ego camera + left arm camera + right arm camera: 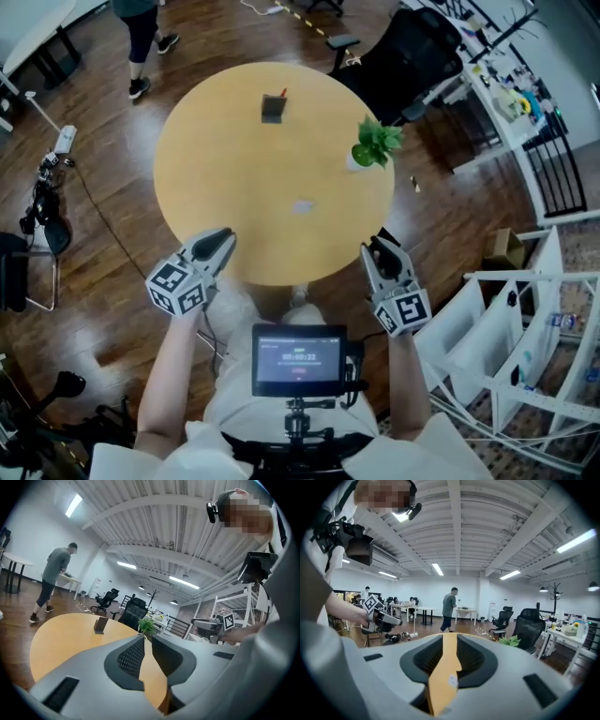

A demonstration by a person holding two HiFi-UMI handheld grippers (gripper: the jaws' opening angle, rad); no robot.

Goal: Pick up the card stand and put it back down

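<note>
The card stand (273, 108) is a small dark upright holder on the far side of the round wooden table (216, 187); in the left gripper view the card stand (100, 624) stands alone ahead to the left. Both grippers hover at the table's near edge, far from it. My left gripper (223, 242) (147, 637) has its jaws a narrow gap apart, with nothing between them. The jaws of my right gripper (379, 247) (450, 638) stand apart too, with only tabletop showing through. I cannot find the stand in the right gripper view.
A small potted plant (375, 142) sits at the table's right edge, and a tiny white scrap (303, 206) lies near the middle. A black office chair (412, 56) stands behind the table. A person (141, 37) walks at the far left. White racks (525, 337) stand at the right.
</note>
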